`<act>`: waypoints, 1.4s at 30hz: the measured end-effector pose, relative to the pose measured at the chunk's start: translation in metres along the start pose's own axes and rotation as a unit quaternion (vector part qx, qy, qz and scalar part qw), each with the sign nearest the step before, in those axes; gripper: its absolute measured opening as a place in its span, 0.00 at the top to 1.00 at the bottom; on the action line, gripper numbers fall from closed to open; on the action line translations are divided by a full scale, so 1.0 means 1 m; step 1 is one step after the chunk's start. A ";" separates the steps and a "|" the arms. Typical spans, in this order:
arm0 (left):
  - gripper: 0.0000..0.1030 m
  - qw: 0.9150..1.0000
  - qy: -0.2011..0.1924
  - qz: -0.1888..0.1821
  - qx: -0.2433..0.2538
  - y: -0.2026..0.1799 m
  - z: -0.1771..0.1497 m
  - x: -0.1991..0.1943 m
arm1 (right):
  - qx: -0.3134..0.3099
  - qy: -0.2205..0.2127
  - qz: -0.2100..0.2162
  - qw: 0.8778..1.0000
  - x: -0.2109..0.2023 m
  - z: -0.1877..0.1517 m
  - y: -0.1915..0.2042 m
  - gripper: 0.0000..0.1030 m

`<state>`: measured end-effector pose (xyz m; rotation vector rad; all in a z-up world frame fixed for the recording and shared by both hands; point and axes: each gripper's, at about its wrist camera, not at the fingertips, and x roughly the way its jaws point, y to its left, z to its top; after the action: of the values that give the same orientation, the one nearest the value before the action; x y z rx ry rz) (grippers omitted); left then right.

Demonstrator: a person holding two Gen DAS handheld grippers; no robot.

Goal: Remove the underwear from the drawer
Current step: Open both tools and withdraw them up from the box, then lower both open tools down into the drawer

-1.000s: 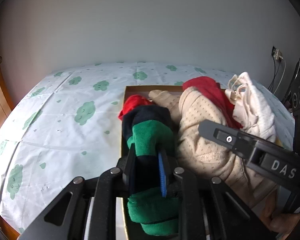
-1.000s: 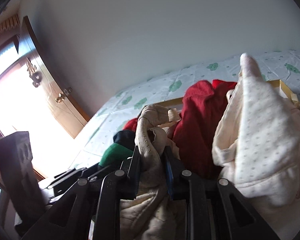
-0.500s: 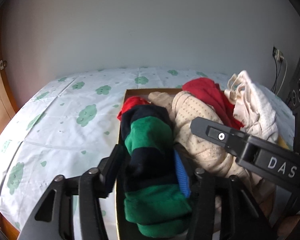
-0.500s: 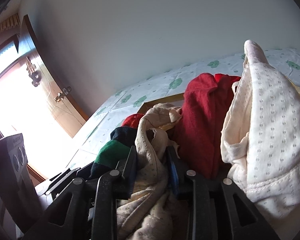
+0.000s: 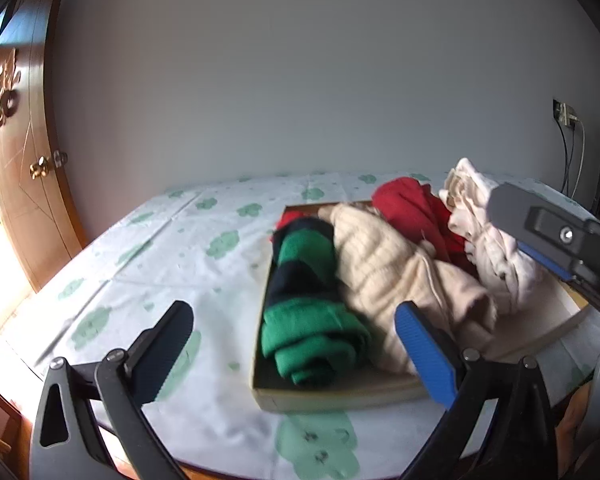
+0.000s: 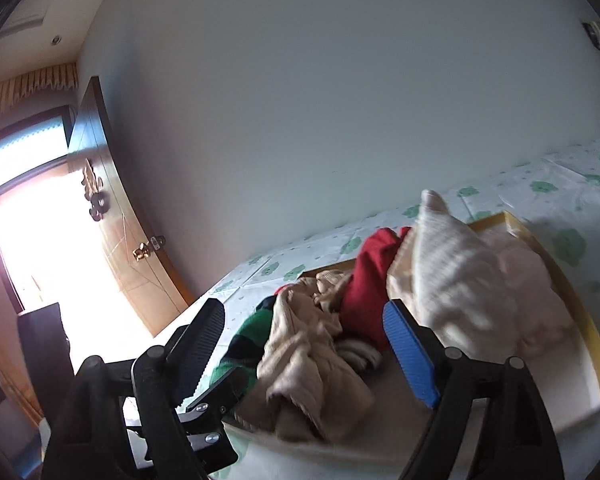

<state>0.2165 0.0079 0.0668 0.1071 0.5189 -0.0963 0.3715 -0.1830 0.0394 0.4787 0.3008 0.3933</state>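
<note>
Drawer [image 5: 340, 400], centre frame: rolled green-and-navy underwear [image 5: 304, 304], beige, red, cream pieces. Left gripper [image 5: 296, 336] and right gripper [image 6: 304, 344] just released, nothing grasped.

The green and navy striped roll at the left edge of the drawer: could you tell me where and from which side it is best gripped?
Grip the green and navy roll across its raised middle, from above, probably with the open left gripper. It lies lengthwise along the drawer wall, beside the beige garment, so its sides look hard to reach.
</note>
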 end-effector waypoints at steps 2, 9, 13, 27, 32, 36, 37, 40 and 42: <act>0.01 1.000 0.008 -0.004 -0.009 0.000 -0.005 -0.002 | -0.003 -0.003 -0.006 1.000 -0.007 -0.004 -0.003 0.19; 0.01 1.000 -0.001 0.008 -0.016 -0.004 -0.024 -0.014 | -0.018 -0.021 -0.031 0.999 -0.043 -0.017 -0.004 0.19; 0.01 1.000 0.014 -0.006 -0.015 -0.009 -0.032 -0.019 | -0.027 -0.035 -0.053 0.998 -0.066 -0.025 -0.006 0.19; 0.01 1.000 0.007 -0.006 0.002 -0.022 -0.057 -0.036 | -0.035 -0.035 -0.067 0.997 -0.097 -0.042 -0.010 0.19; 0.01 1.000 0.018 -0.012 -0.002 -0.020 -0.062 -0.037 | -0.033 -0.021 -0.075 0.996 -0.105 -0.043 -0.011 0.19; 0.01 1.000 0.021 -0.013 -0.004 -0.019 -0.066 -0.039 | -0.028 -0.013 -0.077 0.997 -0.110 -0.045 -0.014 0.19; 0.01 1.000 0.022 -0.012 -0.004 -0.018 -0.067 -0.039 | -0.028 -0.013 -0.077 0.997 -0.112 -0.046 -0.015 0.19; 0.01 1.000 0.026 -0.009 -0.004 -0.018 -0.070 -0.038 | -0.029 -0.018 -0.080 0.996 -0.117 -0.049 -0.016 0.19; 0.01 0.999 0.030 -0.011 -0.005 -0.017 -0.072 -0.039 | -0.031 -0.018 -0.081 0.996 -0.119 -0.050 -0.016 0.19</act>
<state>0.1453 0.0032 0.0230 0.0957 0.5807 -0.1125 0.2529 -0.2282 0.0114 0.3961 0.2902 0.2346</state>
